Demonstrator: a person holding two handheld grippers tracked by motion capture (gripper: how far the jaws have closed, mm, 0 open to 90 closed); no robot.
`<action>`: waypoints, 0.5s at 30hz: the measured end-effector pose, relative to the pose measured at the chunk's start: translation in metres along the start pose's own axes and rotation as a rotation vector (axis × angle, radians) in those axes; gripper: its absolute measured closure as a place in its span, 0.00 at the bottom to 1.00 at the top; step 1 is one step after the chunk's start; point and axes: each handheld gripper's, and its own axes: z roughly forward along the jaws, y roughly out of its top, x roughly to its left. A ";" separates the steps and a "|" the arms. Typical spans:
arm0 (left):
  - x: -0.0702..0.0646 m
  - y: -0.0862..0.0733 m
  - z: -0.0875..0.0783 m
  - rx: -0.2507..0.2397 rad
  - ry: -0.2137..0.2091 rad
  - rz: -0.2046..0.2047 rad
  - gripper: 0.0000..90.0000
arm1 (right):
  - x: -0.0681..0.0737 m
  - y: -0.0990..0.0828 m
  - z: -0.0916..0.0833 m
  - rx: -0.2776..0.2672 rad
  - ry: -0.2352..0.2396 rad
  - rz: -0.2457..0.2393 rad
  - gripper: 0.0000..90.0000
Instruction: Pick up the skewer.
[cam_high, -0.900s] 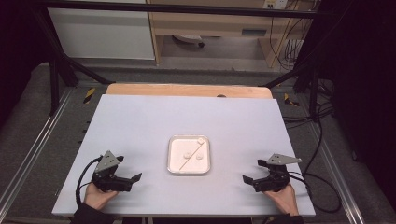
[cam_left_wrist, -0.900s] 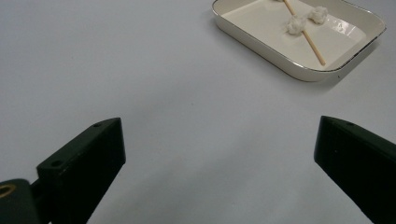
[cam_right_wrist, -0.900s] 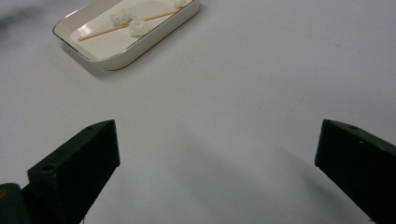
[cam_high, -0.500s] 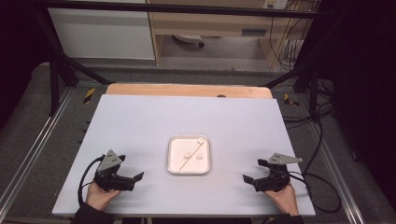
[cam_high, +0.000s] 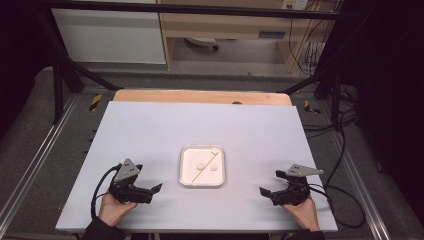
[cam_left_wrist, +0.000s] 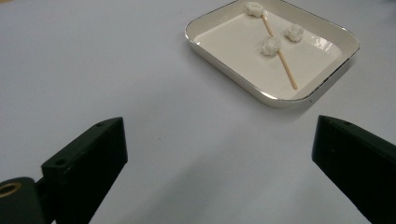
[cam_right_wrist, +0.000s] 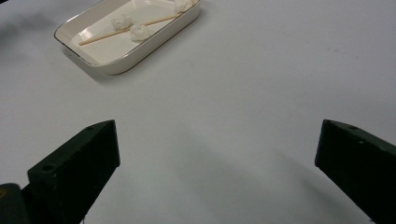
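Nothing moved since the earlier frames. High view: left gripper (cam_high: 150, 190) and right gripper (cam_high: 267, 192) rest either side of the tray (cam_high: 186, 177), both gaping, empty. Left gripper view: skewer (cam_left_wrist: 280, 52) and three lumps in tray, untouched. Right gripper view: same; nothing started.

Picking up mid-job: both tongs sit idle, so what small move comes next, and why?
Probably ease the right tongs toward the tray. Both tongs are open and empty, apart from it, while the skewer and three white lumps lie loose inside.
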 end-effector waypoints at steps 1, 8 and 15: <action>-0.001 0.002 0.001 -0.001 -0.001 0.002 0.04 | 0.000 0.000 0.000 -0.002 0.000 0.000 0.01; -0.010 0.015 0.010 0.010 -0.016 -0.003 0.07 | 0.001 0.000 0.001 0.001 -0.001 -0.002 0.01; -0.022 0.028 0.024 0.028 -0.038 0.023 0.11 | 0.001 0.000 0.002 0.001 -0.001 -0.006 0.01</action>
